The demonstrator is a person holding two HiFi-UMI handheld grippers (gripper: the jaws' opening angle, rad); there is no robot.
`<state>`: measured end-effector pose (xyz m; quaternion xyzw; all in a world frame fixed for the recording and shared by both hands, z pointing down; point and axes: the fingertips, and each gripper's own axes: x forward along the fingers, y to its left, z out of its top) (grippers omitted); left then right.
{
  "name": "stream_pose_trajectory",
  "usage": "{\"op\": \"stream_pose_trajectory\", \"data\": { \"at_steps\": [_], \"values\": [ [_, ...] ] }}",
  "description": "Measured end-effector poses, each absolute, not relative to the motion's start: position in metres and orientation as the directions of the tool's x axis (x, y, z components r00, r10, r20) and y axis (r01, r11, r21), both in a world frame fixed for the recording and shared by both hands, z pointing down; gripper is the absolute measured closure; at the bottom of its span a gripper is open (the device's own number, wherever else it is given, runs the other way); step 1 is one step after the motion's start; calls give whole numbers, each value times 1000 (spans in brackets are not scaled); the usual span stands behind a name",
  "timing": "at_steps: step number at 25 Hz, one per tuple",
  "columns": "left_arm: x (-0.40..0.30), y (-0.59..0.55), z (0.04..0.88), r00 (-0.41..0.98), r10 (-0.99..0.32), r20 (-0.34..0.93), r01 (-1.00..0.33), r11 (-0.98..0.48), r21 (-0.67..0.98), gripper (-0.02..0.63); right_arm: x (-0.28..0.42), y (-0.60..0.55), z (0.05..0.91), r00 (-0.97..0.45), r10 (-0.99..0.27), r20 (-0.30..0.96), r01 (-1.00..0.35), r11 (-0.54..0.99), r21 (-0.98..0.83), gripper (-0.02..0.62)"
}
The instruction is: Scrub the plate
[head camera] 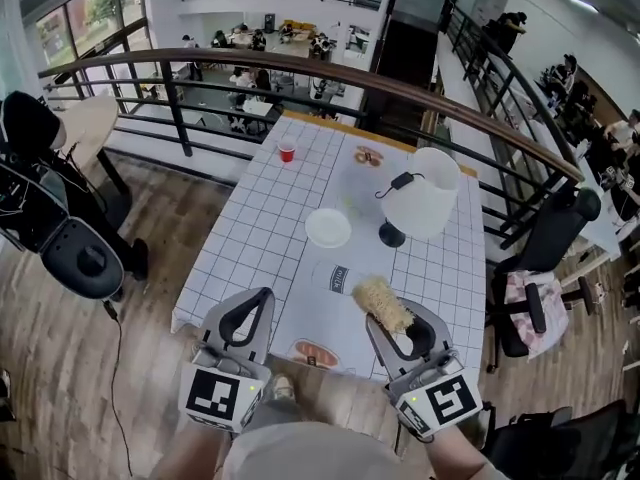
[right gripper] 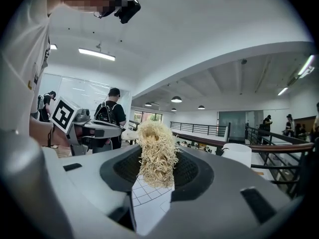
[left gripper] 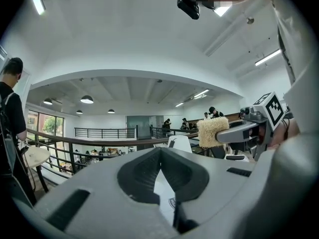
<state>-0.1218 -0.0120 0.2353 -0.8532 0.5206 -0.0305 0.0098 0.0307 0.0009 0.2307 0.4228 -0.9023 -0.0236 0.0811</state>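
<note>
While short of the plate (head camera: 328,228), step: approach
Right gripper (head camera: 400,320): clamped on scrubber (head camera: 380,301)
Left gripper (head camera: 262,295): closed, empty
Next: scrubber forward onto plate

On the table (head camera: 262,236) the plate (head camera: 328,227) lies mid-frame, the lamp (head camera: 420,196) just right of it, the cup (head camera: 287,153) toward upper left.

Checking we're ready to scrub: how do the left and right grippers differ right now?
The right gripper is shut on a fibrous scrubber; the left gripper is shut on nothing. The marker cube on the right gripper bears a different pattern from that on the left gripper. Both hang at the table's near edge, short of the plate.
</note>
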Motion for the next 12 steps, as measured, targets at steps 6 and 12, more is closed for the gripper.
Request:
{"op": "stream_pose_trajectory", "data": {
  "at_steps": [6, 12],
  "values": [
    [-151, -50, 240, 494, -867, 61, -868, -496, -21, 592, 0, -36, 236, -598, -789, 141, -783, 613, 104, 442],
    [-163, -66, 240, 522, -853, 11, -853, -522, -18, 592, -15, -59, 246, -598, -784, 166, -783, 616, 85, 442]
  ]
}}
